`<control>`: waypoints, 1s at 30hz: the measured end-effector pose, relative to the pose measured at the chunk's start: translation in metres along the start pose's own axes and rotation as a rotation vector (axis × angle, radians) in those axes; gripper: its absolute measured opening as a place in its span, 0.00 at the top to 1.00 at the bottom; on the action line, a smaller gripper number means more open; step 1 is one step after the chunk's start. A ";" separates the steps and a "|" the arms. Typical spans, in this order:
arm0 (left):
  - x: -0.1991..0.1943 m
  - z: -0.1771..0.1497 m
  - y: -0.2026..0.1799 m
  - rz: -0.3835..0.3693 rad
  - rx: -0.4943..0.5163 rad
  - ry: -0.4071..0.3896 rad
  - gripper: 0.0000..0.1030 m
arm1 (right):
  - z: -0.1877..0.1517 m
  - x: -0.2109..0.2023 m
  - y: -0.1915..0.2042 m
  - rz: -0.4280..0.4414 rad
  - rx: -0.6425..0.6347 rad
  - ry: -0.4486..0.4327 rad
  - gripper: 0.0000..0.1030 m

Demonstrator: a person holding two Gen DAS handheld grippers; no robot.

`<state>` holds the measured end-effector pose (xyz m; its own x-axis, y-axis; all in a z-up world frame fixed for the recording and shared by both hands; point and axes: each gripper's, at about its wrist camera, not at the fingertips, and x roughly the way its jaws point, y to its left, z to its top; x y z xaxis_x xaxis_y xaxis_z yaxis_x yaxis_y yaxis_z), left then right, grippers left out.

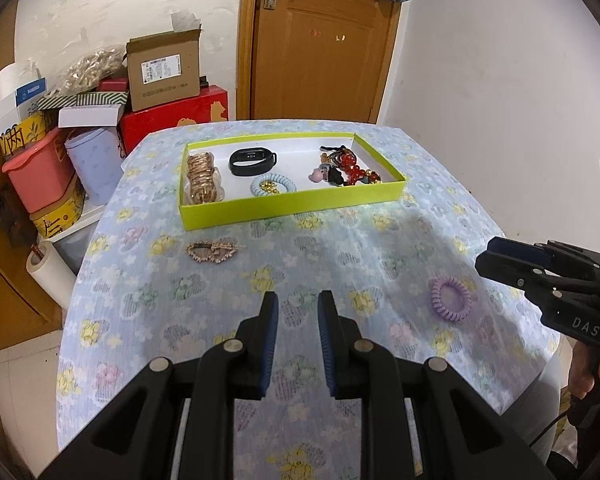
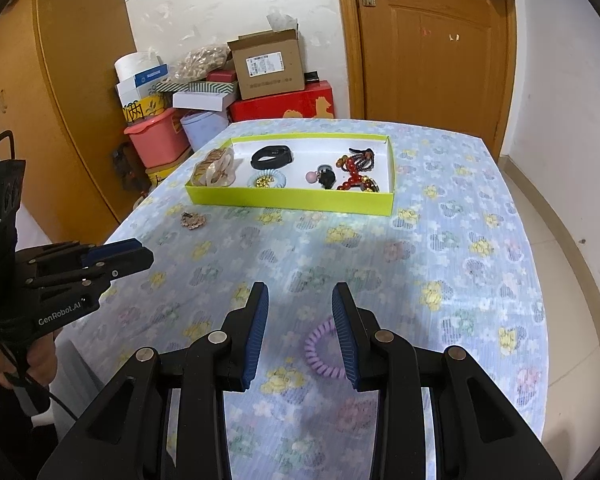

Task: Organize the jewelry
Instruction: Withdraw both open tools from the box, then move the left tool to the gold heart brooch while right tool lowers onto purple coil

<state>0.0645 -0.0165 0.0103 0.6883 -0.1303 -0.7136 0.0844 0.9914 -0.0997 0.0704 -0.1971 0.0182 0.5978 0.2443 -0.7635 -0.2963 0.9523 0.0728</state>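
Observation:
A lime-green box (image 1: pixel 292 205) on the flowered tablecloth holds gold bracelets (image 1: pixel 202 179), a black band (image 1: pixel 253 161), a blue coil hair tie (image 1: pixel 273 186) and red beads (image 1: pixel 350 166). Outside the box lie a gold heart-shaped hair clip (image 1: pixel 212 252) and a purple coil hair tie (image 2: pixel 324 350). My left gripper (image 1: pixel 299 300) hovers open over bare cloth, nothing between its fingers. My right gripper (image 2: pixel 300 292) is open above the purple tie, which shows between its fingers close to the right pad (image 2: pixel 346 344), untouched. The same purple tie (image 1: pixel 450 299) lies just short of the right gripper (image 1: pixel 488 256).
Left of the table, cardboard boxes (image 1: pixel 164 68), a red box (image 1: pixel 172 120) and a pink tub (image 1: pixel 40 168) are stacked against the wall. A wooden door (image 1: pixel 320 40) stands behind the table. The table's right edge (image 2: pixel 540 320) drops to tiled floor.

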 end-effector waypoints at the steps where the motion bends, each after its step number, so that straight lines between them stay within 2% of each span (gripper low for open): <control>1: -0.001 -0.001 0.001 0.001 -0.002 0.001 0.79 | -0.001 -0.001 0.000 0.002 0.002 0.001 0.67; 12: -0.005 -0.008 0.009 0.013 -0.021 -0.001 0.79 | -0.011 -0.002 -0.003 0.005 0.008 0.014 0.67; 22: 0.005 -0.008 0.031 0.040 -0.064 0.010 0.79 | -0.022 0.009 -0.018 -0.002 0.036 0.053 0.67; 24: 0.010 -0.007 0.036 0.046 -0.072 0.014 0.78 | -0.023 0.012 -0.021 -0.004 0.041 0.059 0.67; 26: 0.014 -0.005 0.041 0.049 -0.080 0.015 0.72 | -0.025 0.015 -0.025 -0.008 0.047 0.068 0.67; 30: 0.027 -0.001 0.051 0.048 -0.100 0.028 0.70 | -0.027 0.019 -0.031 -0.015 0.060 0.078 0.67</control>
<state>0.0865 0.0305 -0.0147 0.6692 -0.0842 -0.7383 -0.0213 0.9910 -0.1324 0.0713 -0.2273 -0.0157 0.5410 0.2169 -0.8126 -0.2408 0.9657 0.0975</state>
